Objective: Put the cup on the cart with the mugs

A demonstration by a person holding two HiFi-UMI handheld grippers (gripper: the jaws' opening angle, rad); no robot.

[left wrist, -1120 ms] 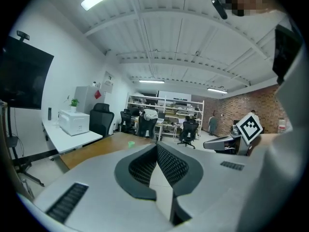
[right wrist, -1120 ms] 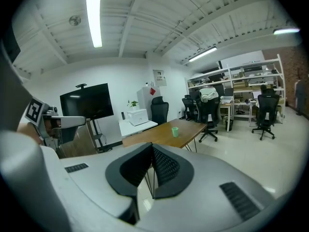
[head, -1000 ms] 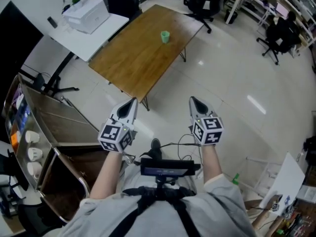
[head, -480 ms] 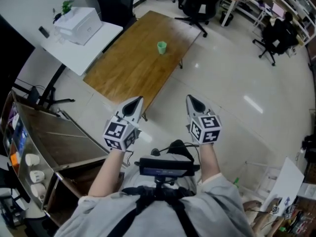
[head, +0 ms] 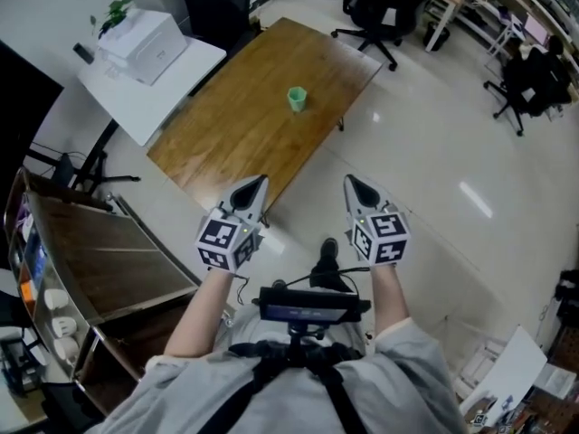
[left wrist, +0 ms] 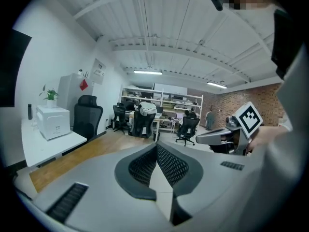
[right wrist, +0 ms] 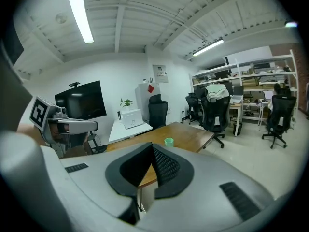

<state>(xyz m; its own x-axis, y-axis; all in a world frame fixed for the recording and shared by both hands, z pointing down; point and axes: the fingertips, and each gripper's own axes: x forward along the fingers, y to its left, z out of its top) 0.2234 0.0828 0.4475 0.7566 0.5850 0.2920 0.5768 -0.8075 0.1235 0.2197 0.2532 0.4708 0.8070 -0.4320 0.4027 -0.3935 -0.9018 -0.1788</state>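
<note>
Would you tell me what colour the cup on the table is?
Light green; the cup shows best in the head view.

I'm standing in an open-plan office with a lab feel. Black swivel chairs (head: pixel 375 7) stand on a glossy pale floor (head: pixel 425 143) near a long wooden surface (head: pixel 253 116). A white desk (head: pixel 176 87) carries a printer-like box (head: pixel 145 42) with a small plant (head: pixel 113 12). Shelving and crowded workstations (right wrist: pixel 241 88) fill the back. Tube lights (right wrist: pixel 79 13) hang from a ribbed ceiling, beside a large dark screen (right wrist: pixel 81 100).
</note>
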